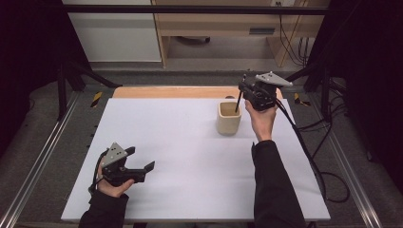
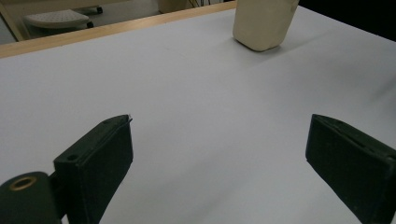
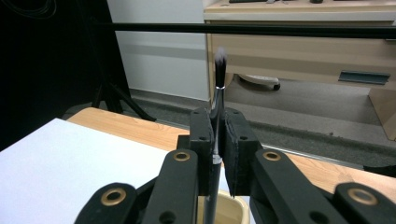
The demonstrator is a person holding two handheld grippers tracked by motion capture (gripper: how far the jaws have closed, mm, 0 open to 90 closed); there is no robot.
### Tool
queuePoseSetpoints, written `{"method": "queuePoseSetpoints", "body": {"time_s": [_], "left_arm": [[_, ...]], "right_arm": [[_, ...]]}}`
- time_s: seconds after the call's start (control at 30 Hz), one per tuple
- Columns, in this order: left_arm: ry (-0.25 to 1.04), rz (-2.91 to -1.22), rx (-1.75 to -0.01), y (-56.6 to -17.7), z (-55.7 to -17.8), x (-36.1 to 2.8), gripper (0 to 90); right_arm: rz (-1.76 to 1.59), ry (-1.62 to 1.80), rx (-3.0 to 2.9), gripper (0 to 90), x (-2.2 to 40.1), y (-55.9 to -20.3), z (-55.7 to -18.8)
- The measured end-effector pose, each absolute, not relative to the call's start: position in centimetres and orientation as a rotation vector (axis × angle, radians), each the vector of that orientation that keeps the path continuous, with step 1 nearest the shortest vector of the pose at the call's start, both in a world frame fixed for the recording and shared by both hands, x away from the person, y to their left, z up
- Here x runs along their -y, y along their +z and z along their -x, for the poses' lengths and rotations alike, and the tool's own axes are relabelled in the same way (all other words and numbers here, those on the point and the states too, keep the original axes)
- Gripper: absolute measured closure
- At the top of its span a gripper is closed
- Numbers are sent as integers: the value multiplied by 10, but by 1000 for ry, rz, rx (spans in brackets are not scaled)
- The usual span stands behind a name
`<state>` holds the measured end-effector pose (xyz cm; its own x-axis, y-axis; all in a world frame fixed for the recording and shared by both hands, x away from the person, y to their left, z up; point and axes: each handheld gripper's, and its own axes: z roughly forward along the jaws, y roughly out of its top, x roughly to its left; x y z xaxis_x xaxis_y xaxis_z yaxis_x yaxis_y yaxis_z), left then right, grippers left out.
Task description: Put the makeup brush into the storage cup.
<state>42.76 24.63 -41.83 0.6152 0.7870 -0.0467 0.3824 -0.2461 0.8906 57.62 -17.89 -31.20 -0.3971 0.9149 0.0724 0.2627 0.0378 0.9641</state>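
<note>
A cream cup (image 1: 228,118) stands on the white table top (image 1: 190,156), right of centre toward the far edge; it also appears in the left gripper view (image 2: 262,22). My right gripper (image 1: 244,90) hovers just above and behind the cup, shut on a thin black brush (image 1: 239,99) that hangs bristle end up, its lower end over the cup's mouth. In the right gripper view the brush (image 3: 218,88) stands upright between the closed pads, with the cup's rim (image 3: 233,207) below. My left gripper (image 1: 142,159) rests at the near left, jaws wide open and nothing between them (image 2: 219,158).
A wooden strip (image 1: 161,92) borders the table's far edge. Black frame bars (image 1: 190,9) and metal rails (image 1: 43,156) surround the table, and cables (image 1: 328,180) trail off its right side. A wooden desk (image 1: 228,28) stands beyond.
</note>
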Motion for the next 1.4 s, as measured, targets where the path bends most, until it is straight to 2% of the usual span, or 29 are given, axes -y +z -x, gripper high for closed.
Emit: {"method": "queuePoseSetpoints", "body": {"time_s": [0.9,1.4], "left_arm": [[517,-1856,-933,-418,-427,-246,70],[518,-1859,-933,-418,-427,-245,70]], "right_arm": [[-1246,1357,-1746,832,176,-342,-590],[-1290,1326,-1796,832,175,-373,-592]]}}
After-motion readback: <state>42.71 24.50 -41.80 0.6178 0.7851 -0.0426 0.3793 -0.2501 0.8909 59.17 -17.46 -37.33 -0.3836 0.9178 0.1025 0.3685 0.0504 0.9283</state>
